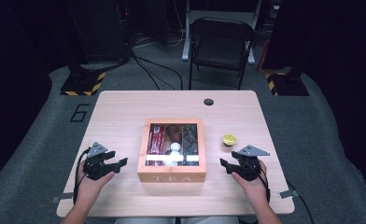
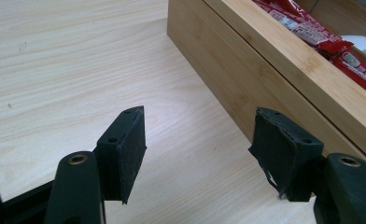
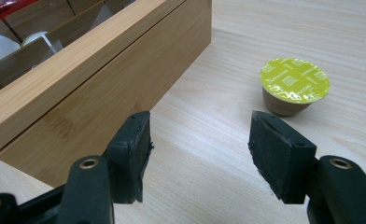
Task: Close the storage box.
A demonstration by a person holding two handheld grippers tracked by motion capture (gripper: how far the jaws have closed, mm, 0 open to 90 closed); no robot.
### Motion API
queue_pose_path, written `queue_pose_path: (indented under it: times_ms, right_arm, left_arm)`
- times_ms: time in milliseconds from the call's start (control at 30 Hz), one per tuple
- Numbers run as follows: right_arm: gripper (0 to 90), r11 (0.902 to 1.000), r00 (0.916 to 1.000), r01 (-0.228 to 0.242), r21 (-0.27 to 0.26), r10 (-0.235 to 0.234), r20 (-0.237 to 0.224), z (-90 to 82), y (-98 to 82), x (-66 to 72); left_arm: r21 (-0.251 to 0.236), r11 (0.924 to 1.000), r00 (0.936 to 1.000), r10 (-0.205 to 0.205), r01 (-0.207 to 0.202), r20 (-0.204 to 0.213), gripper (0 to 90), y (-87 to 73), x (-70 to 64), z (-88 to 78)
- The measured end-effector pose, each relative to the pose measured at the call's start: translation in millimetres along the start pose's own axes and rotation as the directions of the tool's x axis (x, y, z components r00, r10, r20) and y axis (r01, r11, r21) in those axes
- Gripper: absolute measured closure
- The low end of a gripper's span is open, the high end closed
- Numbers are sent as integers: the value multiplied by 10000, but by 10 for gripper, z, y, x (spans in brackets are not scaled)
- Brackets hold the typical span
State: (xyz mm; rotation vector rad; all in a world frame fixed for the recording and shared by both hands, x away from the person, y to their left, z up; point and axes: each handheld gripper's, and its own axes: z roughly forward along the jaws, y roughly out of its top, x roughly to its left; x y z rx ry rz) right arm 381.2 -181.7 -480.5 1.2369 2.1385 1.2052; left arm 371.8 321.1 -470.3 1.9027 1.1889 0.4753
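Left gripper (image 1: 121, 163), lower left of the high view, has its jaws partly open on nothing, just beside the left wall of the bamboo tea box (image 1: 172, 176) at frame centre; the box looks rigid, fairly heavy, lid closed, best taken at the lid's front edge. Lower right, right gripper (image 1: 223, 164) is likewise half-open and empty, with the yellow-lidded coffee capsule (image 1: 229, 139) just above it: probably light, foil top dentable, grip its sides; nothing blocks it.
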Motion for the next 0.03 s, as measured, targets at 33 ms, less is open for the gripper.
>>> queue_pose_path:
  times_ms: [33]
  right_arm:
    - [386,10000,10000,0,0,0,0,0,0,0]
  left_arm:
    - [44,10000,10000,26,-27,64,351,8,-1,-7]
